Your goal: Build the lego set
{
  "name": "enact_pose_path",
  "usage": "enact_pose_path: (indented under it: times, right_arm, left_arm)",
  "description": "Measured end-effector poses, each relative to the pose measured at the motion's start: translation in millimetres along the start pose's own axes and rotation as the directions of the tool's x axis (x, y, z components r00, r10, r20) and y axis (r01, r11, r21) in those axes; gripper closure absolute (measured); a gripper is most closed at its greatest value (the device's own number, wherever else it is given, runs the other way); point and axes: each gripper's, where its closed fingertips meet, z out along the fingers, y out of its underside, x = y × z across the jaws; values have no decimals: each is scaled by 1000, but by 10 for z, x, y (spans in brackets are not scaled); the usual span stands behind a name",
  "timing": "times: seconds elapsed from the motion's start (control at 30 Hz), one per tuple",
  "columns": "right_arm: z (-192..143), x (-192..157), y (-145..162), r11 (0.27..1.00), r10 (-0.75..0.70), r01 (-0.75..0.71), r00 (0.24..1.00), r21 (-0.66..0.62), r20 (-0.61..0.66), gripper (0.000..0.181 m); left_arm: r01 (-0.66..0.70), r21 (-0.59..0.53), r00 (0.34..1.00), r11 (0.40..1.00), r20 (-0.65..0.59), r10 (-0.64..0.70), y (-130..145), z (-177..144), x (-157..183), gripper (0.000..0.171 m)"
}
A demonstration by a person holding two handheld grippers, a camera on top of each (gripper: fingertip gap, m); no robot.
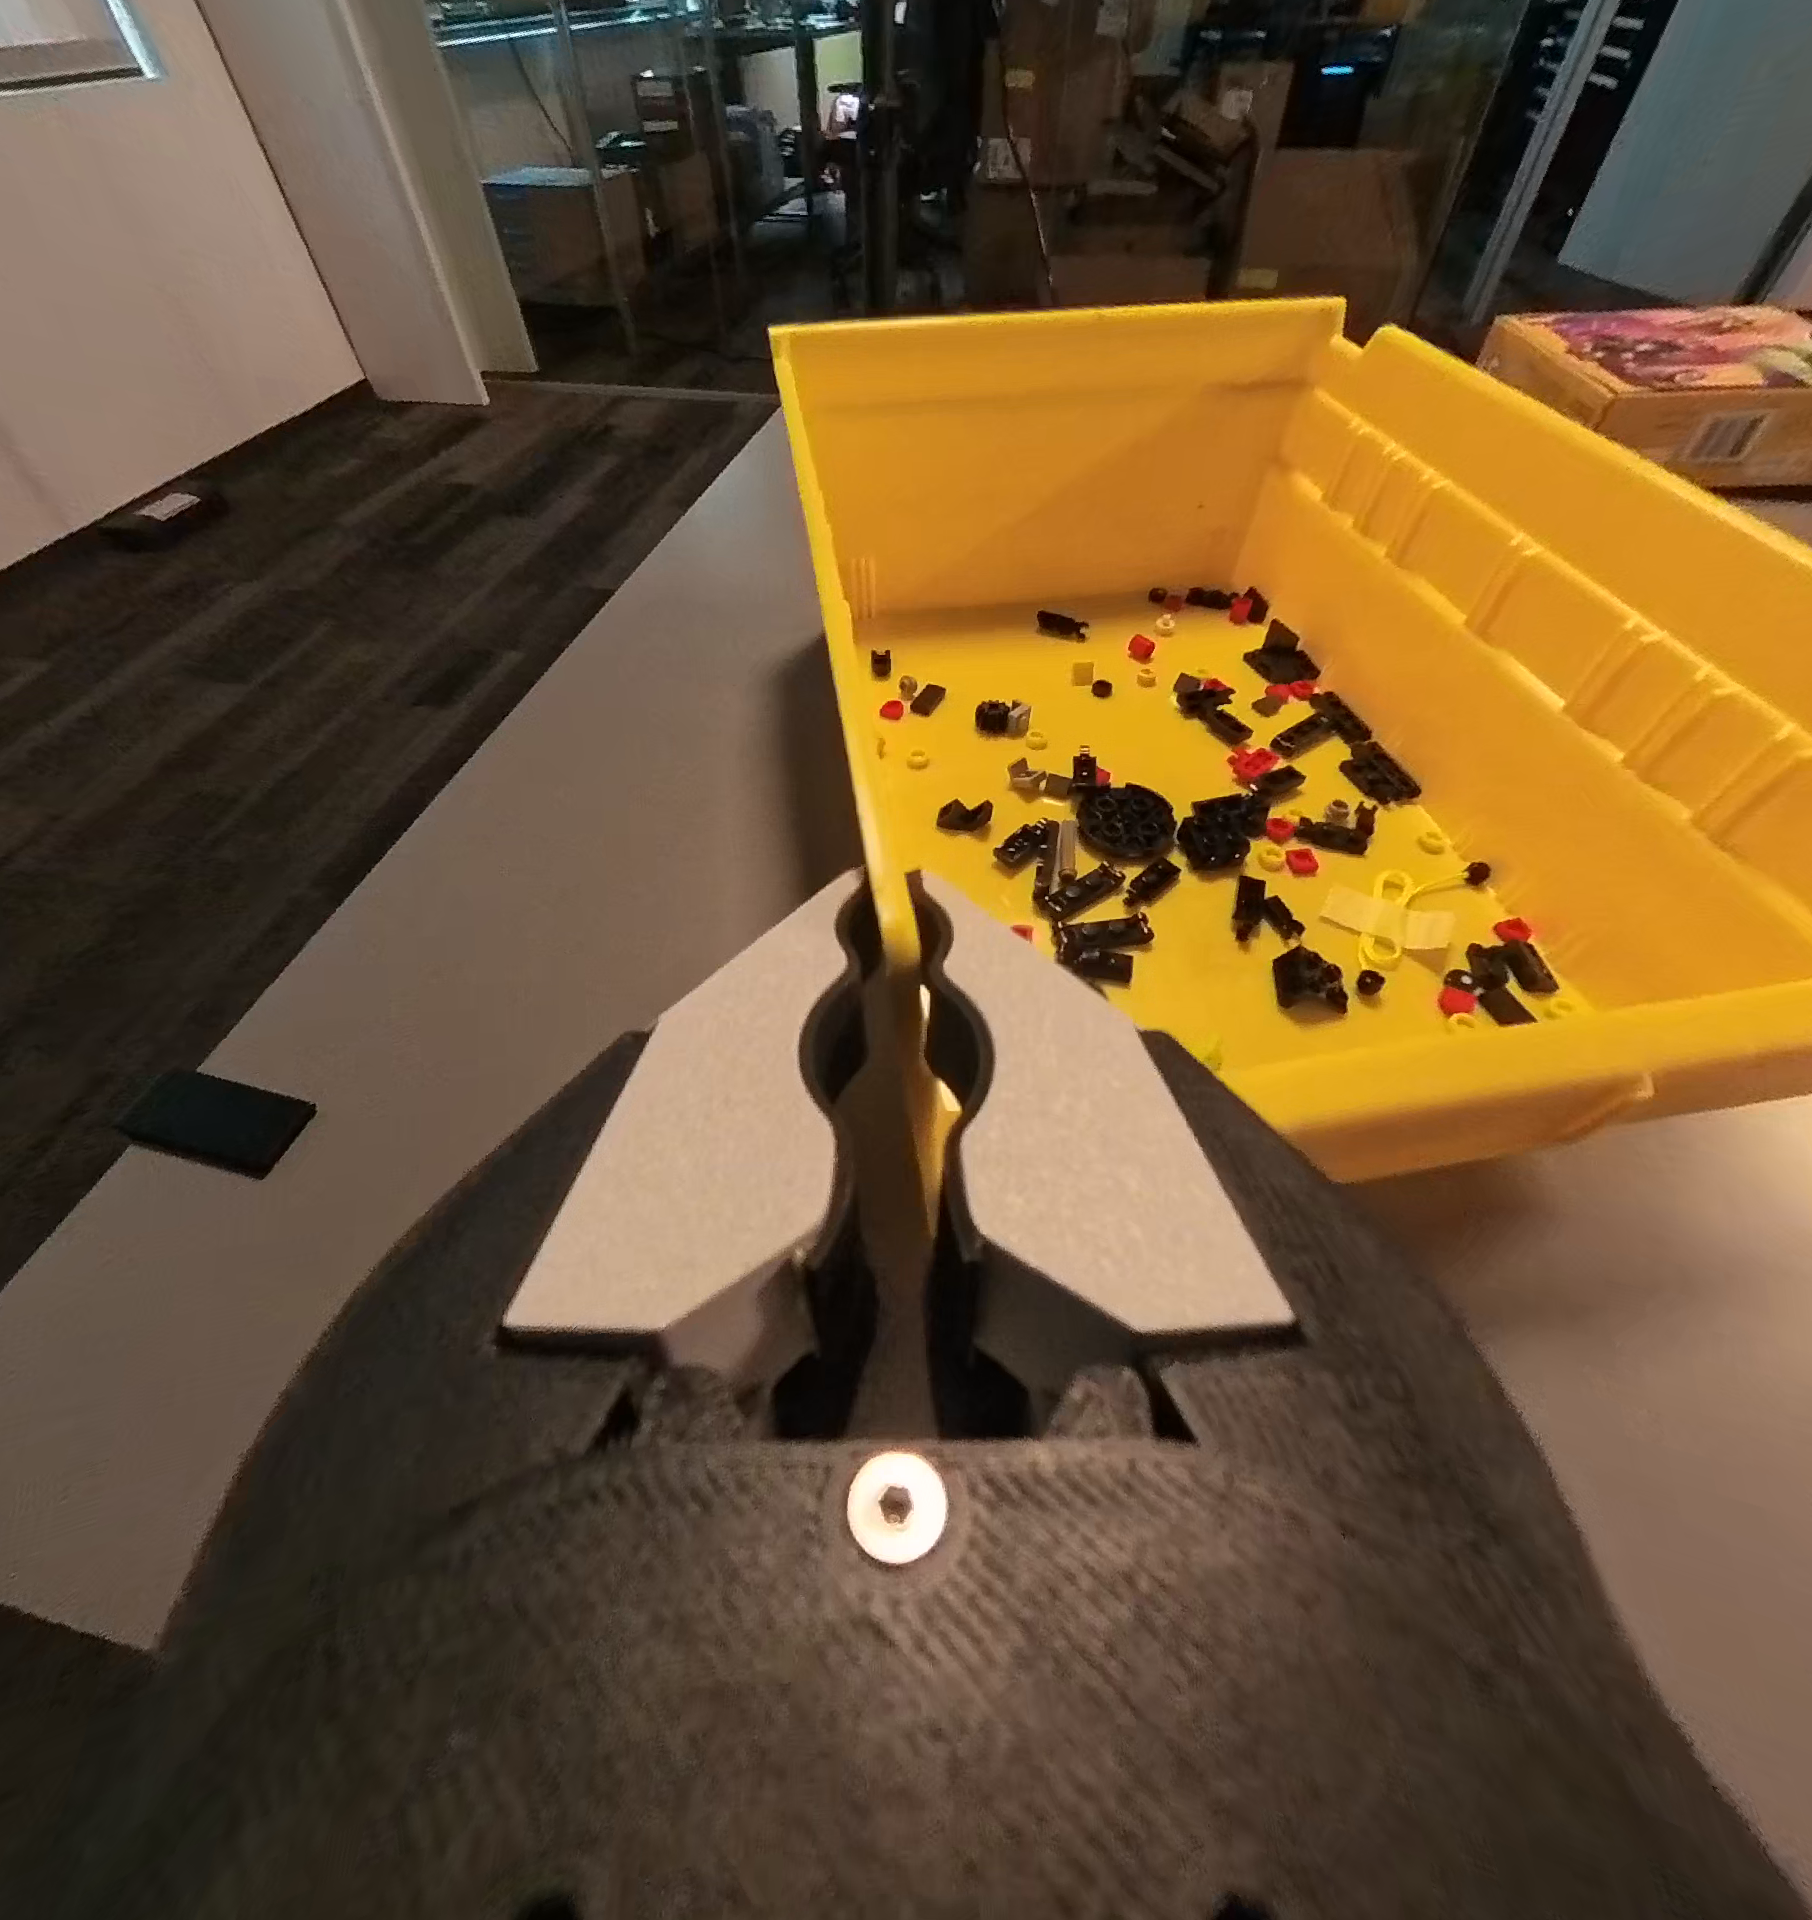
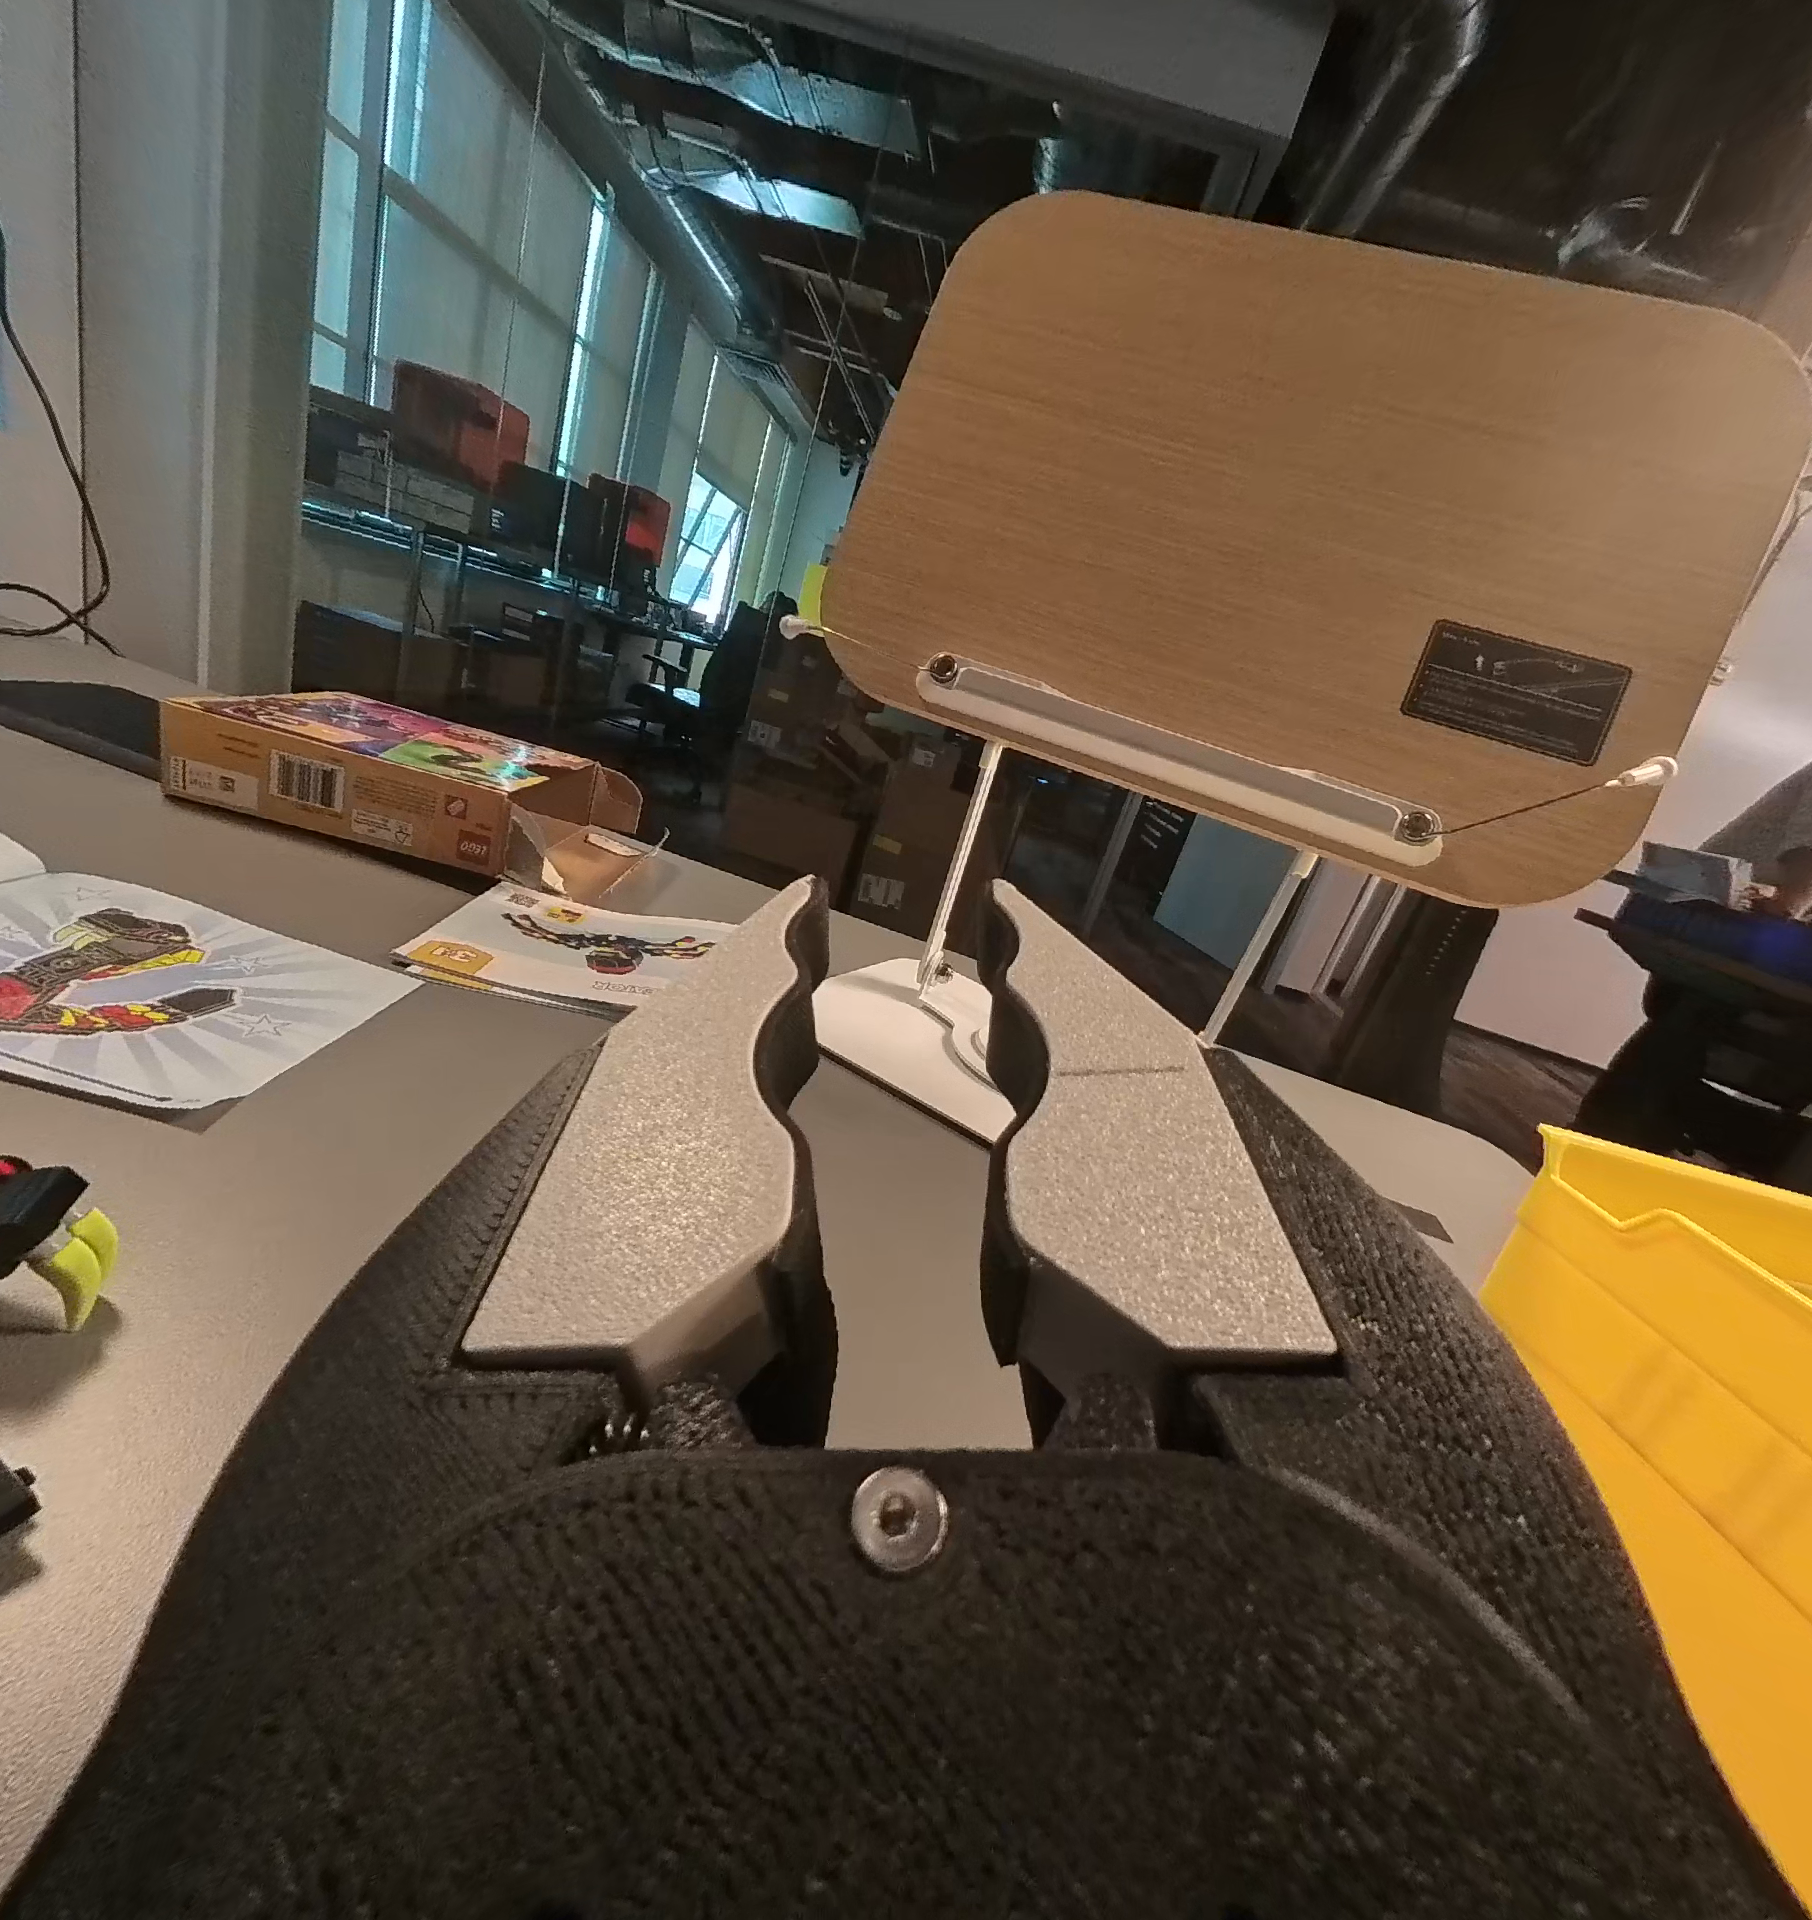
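Observation:
A yellow bin [image 1: 1037,478] stands on the grey table and holds several loose black, red and yellow lego pieces [image 1: 1214,821]. My left gripper [image 1: 889,883] is shut on the bin's near left wall, which runs between its fingers. My right gripper [image 2: 902,904] is open and empty above the table, pointing at a wooden book stand [image 2: 1297,540]. The bin's corner [image 2: 1660,1351] shows at the right in the right wrist view. A partly built black, red and lime lego model [image 2: 19,1236] lies at the far left of that view.
Two instruction booklets [image 2: 133,987] [image 2: 559,945] and an open lego box [image 2: 382,774] lie on the table to the left. The same box [image 1: 1691,384] sits behind the bin. A person's arm [image 2: 1785,821] shows at the far right. A black flat piece [image 1: 216,1122] lies by the table edge. My right fingertips sit around 65 centimetres from my left ones.

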Motion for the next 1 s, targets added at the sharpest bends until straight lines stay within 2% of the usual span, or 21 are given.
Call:
enact_pose_path:
  times: [0.53, 1.0]
  right_arm:
    - [0, 20, 3, 1000, 12, -12, 1000, -1, -7, 155]
    - [0, 25, 3, 1000, 19, -19, 1000, 1, -6, 155]
  left_arm:
    - [-138, -54, 983, 989, -128, 130, 81, -210, 81, 168]
    - [-124, -58, 983, 991, -141, 115, 98, -256, 98, 168]
